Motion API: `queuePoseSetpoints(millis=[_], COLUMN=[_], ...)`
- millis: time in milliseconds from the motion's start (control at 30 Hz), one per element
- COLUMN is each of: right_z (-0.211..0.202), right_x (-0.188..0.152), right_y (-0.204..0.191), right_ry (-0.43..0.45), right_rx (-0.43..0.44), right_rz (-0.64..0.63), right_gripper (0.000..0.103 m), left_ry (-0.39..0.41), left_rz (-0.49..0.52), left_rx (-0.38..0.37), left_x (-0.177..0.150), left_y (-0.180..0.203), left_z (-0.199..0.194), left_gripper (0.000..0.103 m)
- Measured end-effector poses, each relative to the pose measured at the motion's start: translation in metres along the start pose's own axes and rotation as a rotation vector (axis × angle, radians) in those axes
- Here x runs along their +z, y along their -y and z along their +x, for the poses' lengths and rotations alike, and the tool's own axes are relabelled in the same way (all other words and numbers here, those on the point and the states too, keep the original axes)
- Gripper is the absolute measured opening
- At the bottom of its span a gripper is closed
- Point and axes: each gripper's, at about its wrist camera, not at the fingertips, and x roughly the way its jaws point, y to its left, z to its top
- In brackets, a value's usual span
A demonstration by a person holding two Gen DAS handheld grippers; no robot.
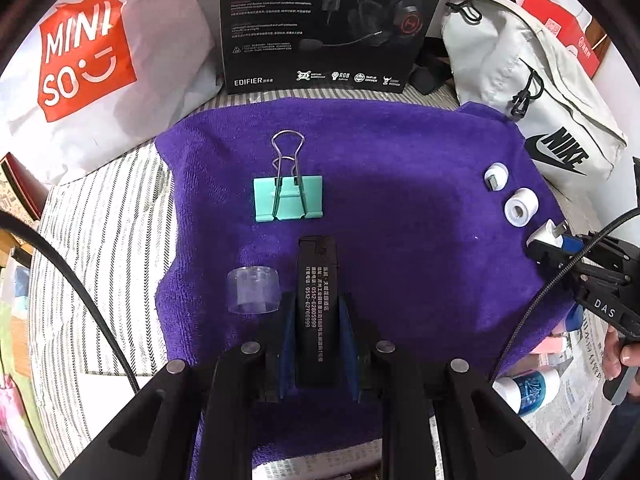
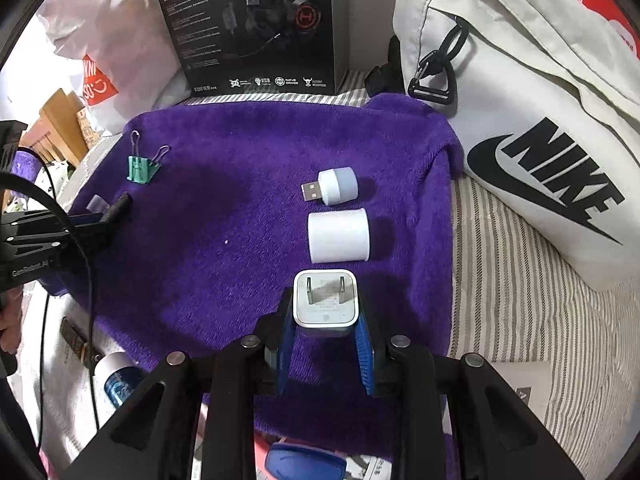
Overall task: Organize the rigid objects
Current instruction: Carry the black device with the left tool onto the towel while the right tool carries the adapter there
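Purple towel (image 1: pixel 380 184) already carries most items in rows; we grip the lighter (image 1: pixel 316 304) left, the charger (image 2: pixel 325 300) right, both unplaced.

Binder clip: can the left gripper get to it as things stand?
Probably not yet. The left gripper is shut on the black lighter, so its jaws are full. The path itself looks free: the green binder clip lies just ahead on the purple towel, nothing between.
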Motion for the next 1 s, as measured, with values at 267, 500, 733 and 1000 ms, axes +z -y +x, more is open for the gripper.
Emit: queuePoseSetpoints(millis=[267,500,733,1000], right_z=[0.0087,0.0094,0.0106,0.0066], right_x=[0.0033,0.003,0.0014,-0.0013], right_y=[0.0051,0.0038,0.0062,0.0083], right_ry=[-0.002,0.009,0.017,-0.002], right_rx=[-0.001,-0.012,0.005,0.043], right_rz=[0.008,-0.008,-0.016,-0.013], right_gripper=[0.028,0.028,0.028,0.037], left_ry=[-0.004,-0.002,0.004,-0.01], left_rz=[0.017,0.028,0.044,0.047], left_rx=[0.008,0.021,0.037,-0.003], left_x=[0.0013,0.001,-0.0001,-0.0025], left_y=[0.0008,0.0023,0.0043,0.0063], left_z=[0.0021,0.0022,0.0029,-0.0004], left_gripper=[0.021,0.021,0.021,0.036])
